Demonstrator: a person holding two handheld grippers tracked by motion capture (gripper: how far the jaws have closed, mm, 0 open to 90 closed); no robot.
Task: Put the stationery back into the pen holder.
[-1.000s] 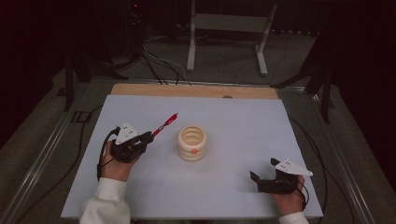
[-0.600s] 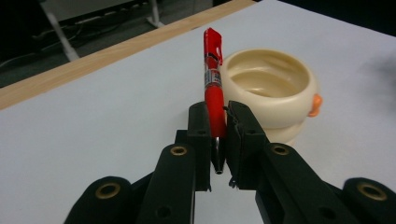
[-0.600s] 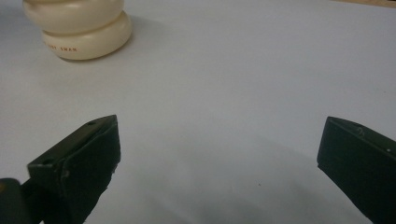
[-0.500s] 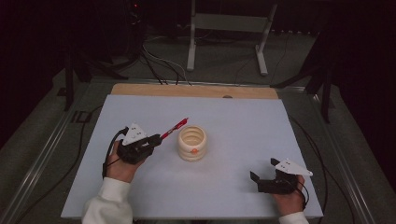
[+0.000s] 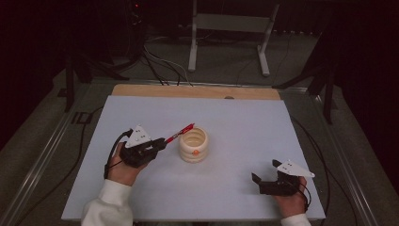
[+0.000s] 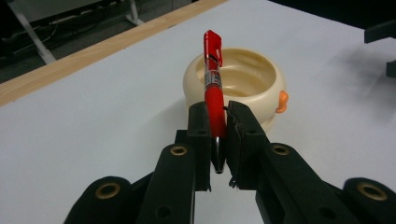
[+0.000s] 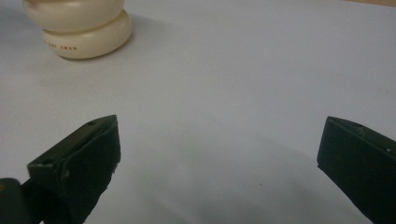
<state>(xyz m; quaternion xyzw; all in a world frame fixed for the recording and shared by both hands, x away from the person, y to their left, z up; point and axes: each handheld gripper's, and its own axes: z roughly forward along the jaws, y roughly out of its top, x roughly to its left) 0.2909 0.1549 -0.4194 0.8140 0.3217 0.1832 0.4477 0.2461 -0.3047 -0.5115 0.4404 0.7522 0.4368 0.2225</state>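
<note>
Since the earlier frame the left gripper (image 5: pixel 157 144) has carried the slim red plastic pen (image 5: pixel 180 133) rightward, its tip now over the rim of the cream ribbed ceramic pot (image 5: pixel 193 145); its jaws pinch the pen's lower end. The right gripper (image 5: pixel 263 181) rests spread wide on the white table (image 5: pixel 244 127).

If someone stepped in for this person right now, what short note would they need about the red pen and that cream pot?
Left hand-held gripper: shut on the red pen, its capped end raised toward the cream pot.
Right hand-held gripper: open, holding nothing, low over the white table, apart from the pot.
Done: pen picked up and brought beside the pot.
Left: pen is not yet inside; probably it goes into the pot's open top, then let go.
</note>
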